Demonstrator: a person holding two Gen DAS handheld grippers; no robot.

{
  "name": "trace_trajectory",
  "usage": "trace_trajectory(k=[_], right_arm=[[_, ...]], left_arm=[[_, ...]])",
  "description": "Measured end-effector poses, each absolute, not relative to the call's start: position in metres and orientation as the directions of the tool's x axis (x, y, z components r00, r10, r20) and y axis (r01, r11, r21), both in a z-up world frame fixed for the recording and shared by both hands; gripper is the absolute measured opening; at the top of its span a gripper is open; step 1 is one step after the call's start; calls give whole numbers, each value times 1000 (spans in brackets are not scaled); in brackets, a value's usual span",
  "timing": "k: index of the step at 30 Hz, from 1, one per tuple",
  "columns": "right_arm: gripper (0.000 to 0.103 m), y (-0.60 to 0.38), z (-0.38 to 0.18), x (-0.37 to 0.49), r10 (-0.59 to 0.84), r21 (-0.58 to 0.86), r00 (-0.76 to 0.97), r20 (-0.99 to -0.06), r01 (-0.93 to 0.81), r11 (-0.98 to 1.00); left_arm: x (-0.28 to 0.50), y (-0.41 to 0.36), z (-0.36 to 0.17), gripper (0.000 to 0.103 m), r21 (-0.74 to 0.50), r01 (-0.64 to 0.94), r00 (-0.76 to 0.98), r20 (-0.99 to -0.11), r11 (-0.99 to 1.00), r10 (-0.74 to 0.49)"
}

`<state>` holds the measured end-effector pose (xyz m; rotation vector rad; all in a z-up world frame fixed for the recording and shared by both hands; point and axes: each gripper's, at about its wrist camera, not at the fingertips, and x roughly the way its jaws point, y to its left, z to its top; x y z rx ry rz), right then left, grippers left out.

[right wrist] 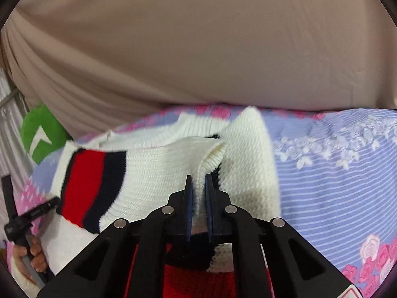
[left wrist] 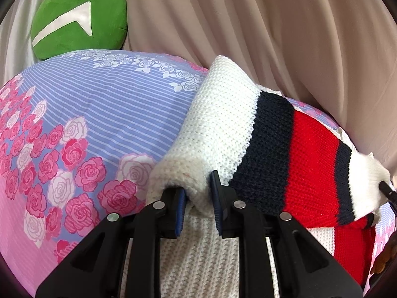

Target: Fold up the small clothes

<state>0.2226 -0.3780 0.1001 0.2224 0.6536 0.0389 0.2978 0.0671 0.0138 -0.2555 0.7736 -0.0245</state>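
Observation:
A small white knit sweater [left wrist: 223, 124] with navy and red stripes lies on the floral bedsheet [left wrist: 86, 114]. My left gripper [left wrist: 198, 193] is shut on a thick white roll of the sweater's edge. My right gripper [right wrist: 198, 181] is shut on a white ribbed edge of the sweater [right wrist: 158, 168] and holds it up as a fold. The striped part [right wrist: 91, 186] hangs to the left in the right wrist view. The left gripper [right wrist: 32, 213] also shows at the left edge there, with the hand holding it.
A green plush cushion [left wrist: 79, 17] sits at the back left of the bed. Beige curtain fabric [right wrist: 198, 49] hangs right behind the bed. The bedsheet [right wrist: 335, 173] spreads to the right of the sweater.

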Motion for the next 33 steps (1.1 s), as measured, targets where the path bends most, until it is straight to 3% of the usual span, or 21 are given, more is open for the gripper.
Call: trace_trajectory(k=[2, 5, 8, 10, 12, 13, 17, 21, 26, 29, 32, 33], right_arm=[[7, -389, 70, 238, 64, 187, 722, -689, 92, 978], [10, -398, 82, 234, 106, 244, 725, -680, 88, 966], [22, -388, 106, 217, 15, 195, 785, -620, 136, 971], [25, -368, 123, 213, 85, 214, 813, -576, 50, 976], [38, -329, 131, 223, 193, 225, 799, -569, -74, 972], [40, -304, 132, 230, 232, 216, 783, -577, -128, 968], [40, -221, 115, 277, 324, 168, 691, -647, -285, 944], [34, -175, 89, 322, 348, 193, 622, -701, -305, 933], [25, -175, 91, 351, 284, 134, 672, -684, -267, 954], [26, -171, 103, 355, 258, 129, 685, -681, -234, 964], [37, -164, 120, 344, 324, 156, 707, -629, -294, 943], [48, -160, 121, 345, 344, 163, 699, -626, -314, 935]], left_arm=[[298, 66, 14, 20, -231, -68, 716, -689, 971, -114], [299, 65, 14, 20, -222, -67, 715, -691, 973, -108], [300, 64, 14, 20, -220, -69, 715, -691, 973, -105], [300, 63, 14, 21, -210, -69, 715, -693, 975, -99], [299, 60, 15, 21, -203, -66, 715, -693, 977, -96], [299, 59, 15, 21, -203, -67, 715, -693, 977, -95], [299, 58, 15, 21, -206, -67, 716, -692, 976, -97], [299, 57, 15, 21, -206, -68, 716, -692, 976, -96], [299, 57, 15, 21, -201, -65, 716, -692, 977, -95], [299, 55, 15, 21, -198, -65, 716, -692, 978, -92], [299, 55, 15, 21, -197, -66, 716, -692, 978, -91], [299, 55, 16, 21, -194, -66, 716, -692, 979, -89]])
